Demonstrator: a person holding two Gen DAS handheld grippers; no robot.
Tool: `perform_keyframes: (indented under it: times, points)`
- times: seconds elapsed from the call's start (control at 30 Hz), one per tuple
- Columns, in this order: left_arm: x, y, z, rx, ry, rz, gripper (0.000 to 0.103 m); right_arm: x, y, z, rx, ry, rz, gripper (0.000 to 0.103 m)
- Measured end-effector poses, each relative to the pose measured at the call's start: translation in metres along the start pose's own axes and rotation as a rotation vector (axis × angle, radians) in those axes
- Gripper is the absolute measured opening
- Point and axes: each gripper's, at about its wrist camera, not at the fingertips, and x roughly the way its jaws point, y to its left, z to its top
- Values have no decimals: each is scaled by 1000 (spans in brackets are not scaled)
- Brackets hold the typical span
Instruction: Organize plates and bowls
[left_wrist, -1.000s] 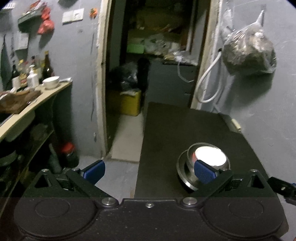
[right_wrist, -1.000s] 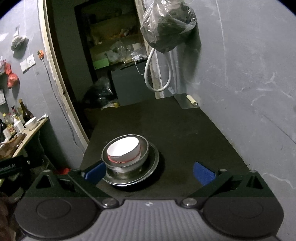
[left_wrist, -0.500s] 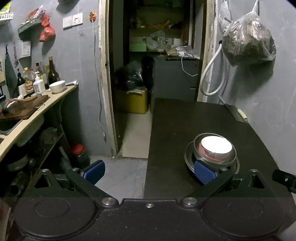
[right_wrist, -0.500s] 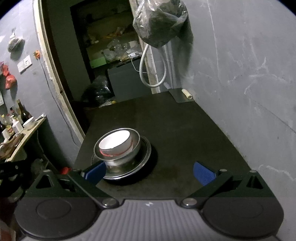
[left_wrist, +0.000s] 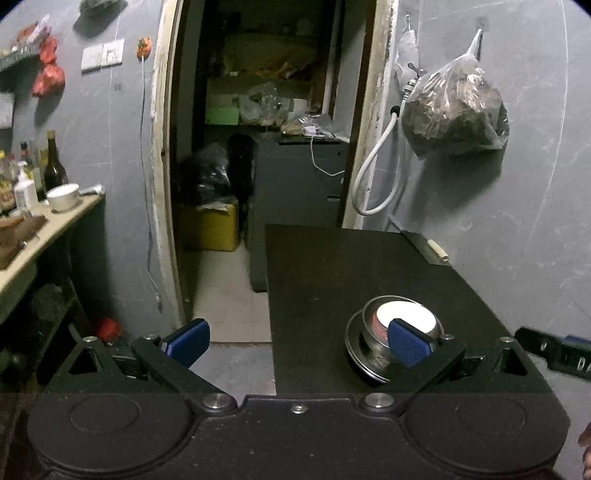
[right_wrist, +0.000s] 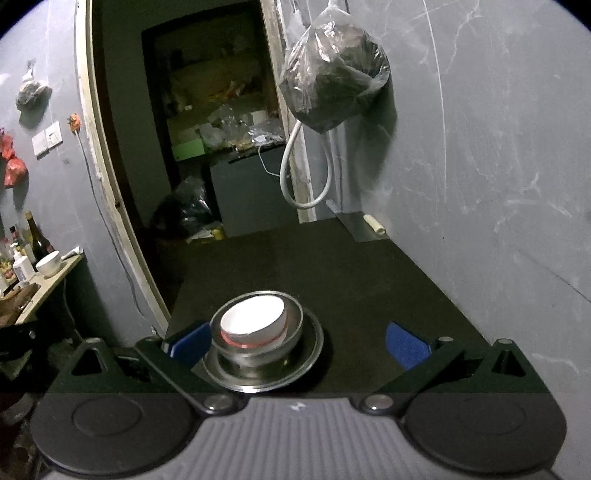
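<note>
A stack sits on the dark table (right_wrist: 369, 280): a white bowl (right_wrist: 253, 320) with a red band inside a steel bowl (right_wrist: 291, 332), on a steel plate (right_wrist: 310, 360). In the left wrist view the same white bowl (left_wrist: 406, 317) and steel plate (left_wrist: 356, 350) lie behind my right-hand blue pad. My left gripper (left_wrist: 297, 341) is open and empty, hanging off the table's left edge. My right gripper (right_wrist: 297, 343) is open and empty, with the stack just ahead of its left finger. The other gripper's black tip (left_wrist: 554, 350) shows at the right edge.
A grey wall runs along the table's right side, with a hanging plastic bag (right_wrist: 332, 77) and a white hose loop (right_wrist: 295, 173). A doorway (left_wrist: 266, 147) opens beyond the table. A shelf (left_wrist: 44, 229) at left holds bottles and a white bowl (left_wrist: 62, 195).
Both wrist views shifted slightly; the stack of bowls and plate stays in place on the table. Both grippers remain open and empty.
</note>
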Motion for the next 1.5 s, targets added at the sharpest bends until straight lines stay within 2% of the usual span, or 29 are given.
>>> perform_keyframes:
  times: [0.1, 0.43, 0.67, 0.9, 1.03, 1.5]
  points:
    - [4, 7, -6, -7, -3, -34, 102, -6, 10, -6, -25, 11, -27, 103]
    - [25, 11, -33, 20, 57, -53, 102, -19, 30, -27, -99, 48, -95, 103]
    - [30, 4, -31, 61, 41, -54, 102, -18, 27, -25, -94, 29, -94, 103]
    - [32, 2, -28, 47, 26, -30, 102, -18, 18, -17, -83, 0, -83, 103]
    - [39, 0, -31, 32, 40, -39, 102, -14, 15, -16, -96, 12, -85, 103]
    - [41, -7, -40, 91, 59, -59, 102, -5, 7, -17, -61, 56, -76, 103]
